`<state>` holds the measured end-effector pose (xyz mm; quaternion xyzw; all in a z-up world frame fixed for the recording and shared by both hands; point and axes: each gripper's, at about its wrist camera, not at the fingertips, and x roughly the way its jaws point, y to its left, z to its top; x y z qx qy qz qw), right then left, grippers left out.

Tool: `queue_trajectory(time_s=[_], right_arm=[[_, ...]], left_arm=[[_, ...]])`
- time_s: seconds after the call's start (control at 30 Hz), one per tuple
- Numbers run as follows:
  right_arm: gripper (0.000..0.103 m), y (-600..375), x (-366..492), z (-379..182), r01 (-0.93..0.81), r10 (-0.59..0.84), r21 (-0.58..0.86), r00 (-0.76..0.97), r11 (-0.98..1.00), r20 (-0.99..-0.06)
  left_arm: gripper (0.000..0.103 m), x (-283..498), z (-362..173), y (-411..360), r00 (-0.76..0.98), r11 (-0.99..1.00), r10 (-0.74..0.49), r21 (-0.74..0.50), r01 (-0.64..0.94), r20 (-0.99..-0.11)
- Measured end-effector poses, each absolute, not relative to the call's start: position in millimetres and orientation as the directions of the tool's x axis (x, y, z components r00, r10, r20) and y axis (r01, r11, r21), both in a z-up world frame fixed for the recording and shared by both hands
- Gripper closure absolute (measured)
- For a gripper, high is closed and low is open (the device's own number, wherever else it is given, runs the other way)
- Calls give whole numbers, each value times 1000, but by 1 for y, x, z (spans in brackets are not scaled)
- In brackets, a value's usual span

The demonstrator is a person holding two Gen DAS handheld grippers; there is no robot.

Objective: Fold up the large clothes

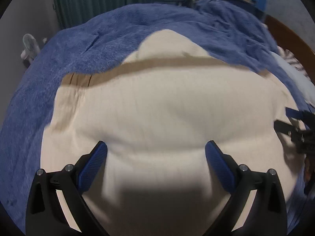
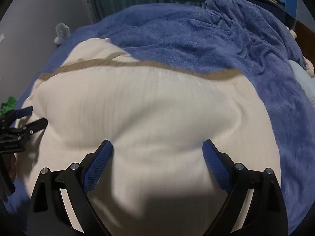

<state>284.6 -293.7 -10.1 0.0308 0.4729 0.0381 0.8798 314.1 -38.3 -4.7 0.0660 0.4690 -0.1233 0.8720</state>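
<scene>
A blue fleece blanket covers the bed and serves as the folding surface; its far side is bunched into a heap, so the flat part nearest the cameras is judged to be kept free for the work. On that flat part lies the cream ribbed garment, spread wide and filling most of both views. A tan band marks one edge of it, and that edge faces away from the grippers, toward the heaped blanket. Its long axis appears to run side to side, along the band. A rounded cream flap shows beyond the band, probably a layer lying underneath.

Both tools hover over the near part of the cloth, side by side, likely placed one per half so each can take its own portion of the next fold. The left gripper has its jaws spread wide with nothing between them, only cloth below. The right gripper is likewise spread and empty. Motion blur hides finer creases.
</scene>
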Motion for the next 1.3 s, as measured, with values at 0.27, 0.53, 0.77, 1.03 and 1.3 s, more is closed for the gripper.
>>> queue_trajectory(time_s=[0.27,0.53,0.77,1.03,1.3], right_arm=[[11,-296,362,-27,49,77,113,467,992,-881],[7,-290,372,-56,42,70,97,434,994,-898],[7,-292,368,-69,51,86,119,426,992,-901],[7,-288,368,-73,55,73,107,432,993,-899],[7,-290,363,-76,59,83,124,465,991,-881]], left_arm=[[6,395,-18,-47,453,977,-40,61,206,-891],[6,395,-47,-35,429,976,-91,4,216,-899],[6,392,-55,-36,440,978,-100,-6,211,-893],[6,392,-62,-37,445,978,-113,-20,209,-888],[6,388,-65,-34,465,977,-131,-35,210,-876]])
